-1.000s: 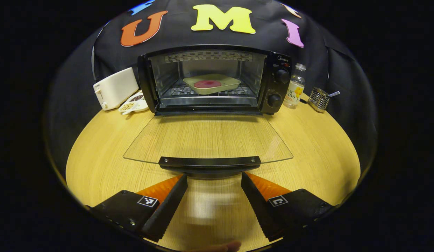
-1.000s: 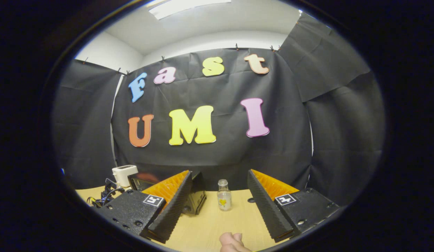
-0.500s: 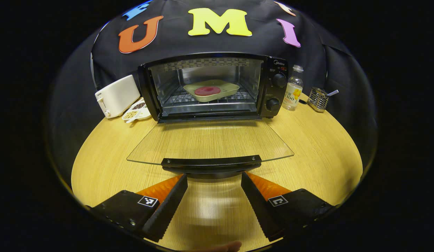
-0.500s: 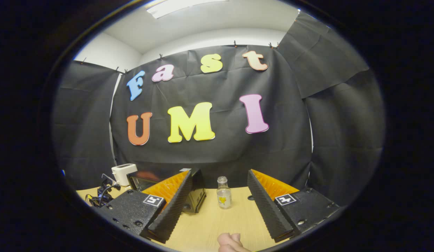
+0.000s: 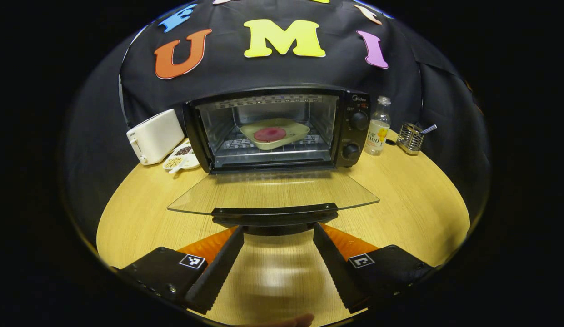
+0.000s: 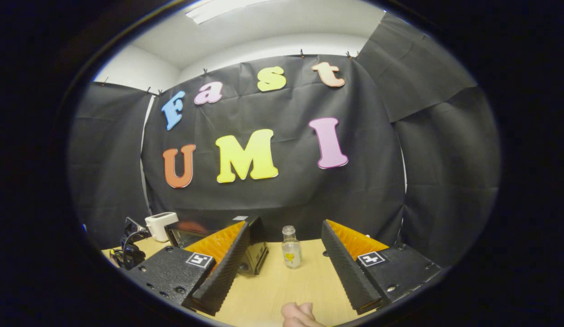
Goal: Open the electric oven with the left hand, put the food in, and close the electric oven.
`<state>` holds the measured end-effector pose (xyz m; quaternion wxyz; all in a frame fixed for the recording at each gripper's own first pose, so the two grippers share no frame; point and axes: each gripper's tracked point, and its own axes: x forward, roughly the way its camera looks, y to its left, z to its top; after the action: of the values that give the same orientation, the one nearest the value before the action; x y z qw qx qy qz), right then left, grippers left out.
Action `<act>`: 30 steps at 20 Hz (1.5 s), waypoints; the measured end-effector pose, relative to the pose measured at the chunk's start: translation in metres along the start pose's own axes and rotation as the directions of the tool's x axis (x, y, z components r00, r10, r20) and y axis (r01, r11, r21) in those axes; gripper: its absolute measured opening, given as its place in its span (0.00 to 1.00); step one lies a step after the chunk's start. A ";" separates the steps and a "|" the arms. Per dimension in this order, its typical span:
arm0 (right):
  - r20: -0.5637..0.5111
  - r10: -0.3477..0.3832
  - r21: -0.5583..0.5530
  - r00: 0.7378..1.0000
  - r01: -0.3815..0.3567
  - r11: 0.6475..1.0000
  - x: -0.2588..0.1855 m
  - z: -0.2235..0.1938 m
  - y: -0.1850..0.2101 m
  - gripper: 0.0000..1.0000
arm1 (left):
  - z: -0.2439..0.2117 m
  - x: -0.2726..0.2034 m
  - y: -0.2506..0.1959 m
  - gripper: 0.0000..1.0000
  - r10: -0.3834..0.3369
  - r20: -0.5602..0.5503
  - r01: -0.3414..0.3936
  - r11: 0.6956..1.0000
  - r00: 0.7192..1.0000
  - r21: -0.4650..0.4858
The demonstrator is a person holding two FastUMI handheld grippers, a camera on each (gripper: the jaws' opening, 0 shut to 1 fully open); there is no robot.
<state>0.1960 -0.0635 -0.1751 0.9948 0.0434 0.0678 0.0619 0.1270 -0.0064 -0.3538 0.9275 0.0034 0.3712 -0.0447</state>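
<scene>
In the left gripper view, the electric oven (image 5: pixel 282 129) stands at the far edge of the tabletop (image 5: pixel 413 213) with its glass door (image 5: pixel 272 193) folded down toward the camera. Inside, on the wire rack, sits a pale tray (image 5: pixel 273 133) holding the round red food (image 5: pixel 269 134). The left gripper (image 5: pixel 278 231) has its 2 fingers spread wide, their tips just beneath the door's black handle (image 5: pixel 275 213); whether they touch it I cannot tell. A white toaster (image 5: pixel 154 136) and a small dish of seeds (image 5: pixel 182 156) lie left of the oven; a bottle (image 5: pixel 376 131) and a wire holder (image 5: pixel 411 136) lie to its right. The right gripper view looks higher, toward the booth wall and ceiling, and catches the oven (image 6: pixel 252 247) from its side, the bottle (image 6: pixel 290 247), the toaster (image 6: pixel 160 225) and some black cables (image 6: pixel 127 247) at the tabletop's left edge. The right gripper (image 6: pixel 282 245) is parted and holds nothing; a fingertip of the holding hand (image 6: pixel 297 315) shows at the bottom. Compared with 1 second ago, the door's handle edge sits slightly higher and the oven appears lower and smaller in the left gripper view; the right gripper view has barely shifted.
</scene>
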 end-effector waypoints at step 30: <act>0.050 -0.091 -0.025 0.995 0.093 0.995 -0.174 0.040 0.039 0.96 | 0.112 -0.179 -0.002 0.97 0.027 0.491 -0.028 1.000 0.871 -0.006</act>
<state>0.0262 -0.0507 -0.1099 0.9985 0.0279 0.0447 0.0159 0.0751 0.0017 -0.1494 0.9918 -0.0018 0.1238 -0.0311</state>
